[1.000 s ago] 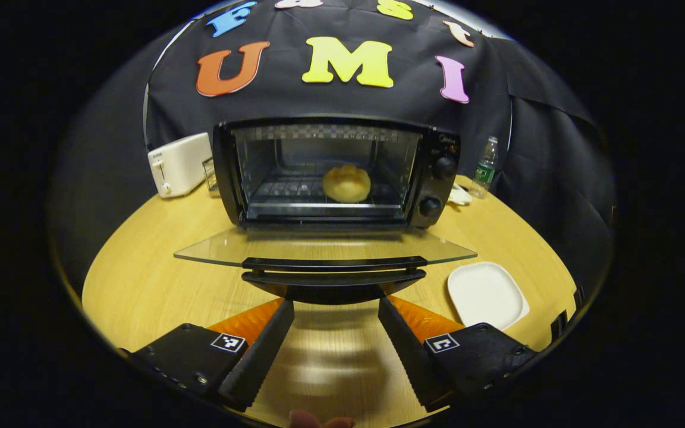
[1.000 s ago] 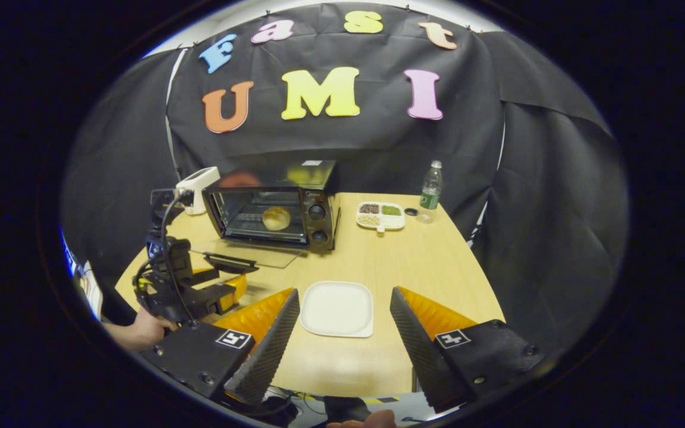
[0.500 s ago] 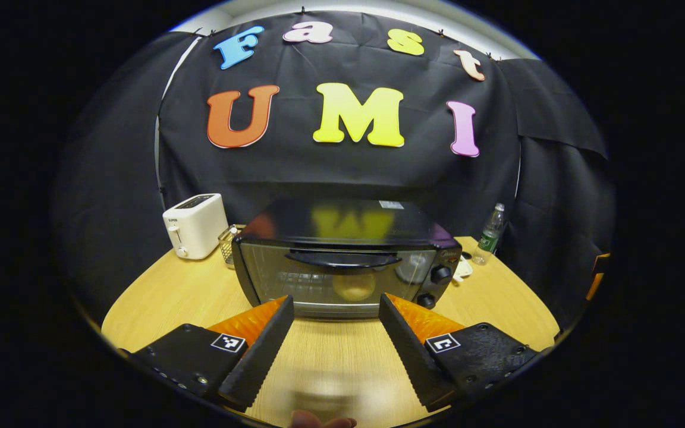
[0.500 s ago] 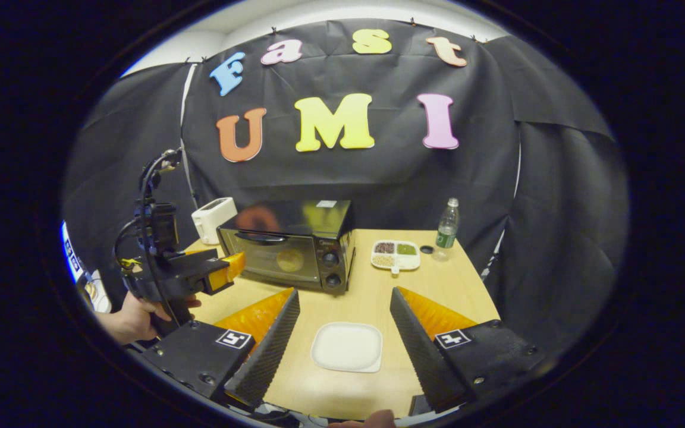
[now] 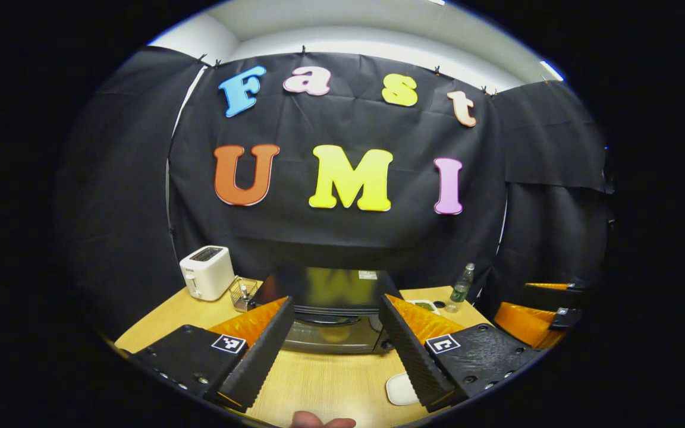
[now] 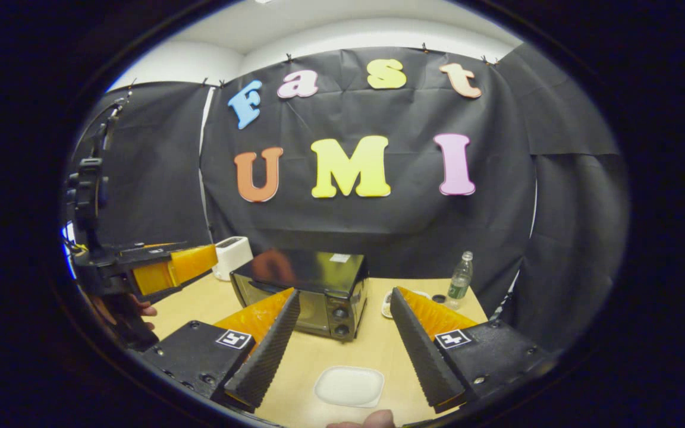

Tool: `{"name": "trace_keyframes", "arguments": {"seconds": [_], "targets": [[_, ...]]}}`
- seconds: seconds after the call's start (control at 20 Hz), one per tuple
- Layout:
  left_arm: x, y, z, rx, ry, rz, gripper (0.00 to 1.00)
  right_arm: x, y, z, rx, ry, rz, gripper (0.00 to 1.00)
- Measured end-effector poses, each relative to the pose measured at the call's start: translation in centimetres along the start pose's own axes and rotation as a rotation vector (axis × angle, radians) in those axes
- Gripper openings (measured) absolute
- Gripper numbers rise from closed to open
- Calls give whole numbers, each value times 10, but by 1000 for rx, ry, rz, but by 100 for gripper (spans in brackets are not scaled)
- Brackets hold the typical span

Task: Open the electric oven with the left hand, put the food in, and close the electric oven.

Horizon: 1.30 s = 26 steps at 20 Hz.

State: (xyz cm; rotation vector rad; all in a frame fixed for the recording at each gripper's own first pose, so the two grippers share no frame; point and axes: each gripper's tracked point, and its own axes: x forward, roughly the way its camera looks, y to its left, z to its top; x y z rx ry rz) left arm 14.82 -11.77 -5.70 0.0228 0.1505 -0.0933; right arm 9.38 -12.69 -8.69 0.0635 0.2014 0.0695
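Note:
The black electric oven (image 5: 330, 324) stands on the wooden table (image 5: 319, 386) with its glass door closed. The food, a pale bun (image 5: 332, 336), shows dimly behind the glass. My left gripper (image 5: 335, 300) is open and empty, raised and well back from the oven, with its fingers framing it. My right gripper (image 6: 345, 292) is also open and empty, above the table's near side. In the right gripper view, the oven (image 6: 313, 294) sits past the fingers and the left gripper (image 6: 164, 267) hangs high at the left, held by a hand (image 6: 134, 309). The right gripper (image 5: 536, 324) shows at the left gripper view's right edge.
A white plate (image 6: 349, 385) lies bare on the table near me. A white toaster (image 5: 206, 272) and a small wire basket (image 5: 241, 292) stand left of the oven. A water bottle (image 5: 461, 285) and a sectioned dish (image 5: 423, 305) are to its right.
The oven door, open a second ago, is closed. Both grippers have since pulled back and lifted, so the oven sits lower and smaller in both views.

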Motion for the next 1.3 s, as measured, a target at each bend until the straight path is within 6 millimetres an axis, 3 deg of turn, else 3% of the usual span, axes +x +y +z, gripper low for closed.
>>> {"name": "trace_keyframes", "arguments": {"seconds": [0.15,0.3,0.55,0.75,0.95,1.3], "targets": [[-45,8,27,-2,-42,-27,94,-22,13,13,-3,-35,-33,96],[-98,19,35,-6,-60,-46,94,-58,33,24,-12,-70,-65,96],[-181,40,29,-20,-69,-64,94,-129,89,20,-26,-91,-74,96],[-231,51,16,-24,-58,-78,93,-178,128,8,-36,-88,-71,96],[-263,57,6,-17,-45,-75,93,-209,144,-1,-29,-80,-71,96],[-283,55,0,-24,-35,-67,93,-229,143,3,-26,-105,-99,96]]}}
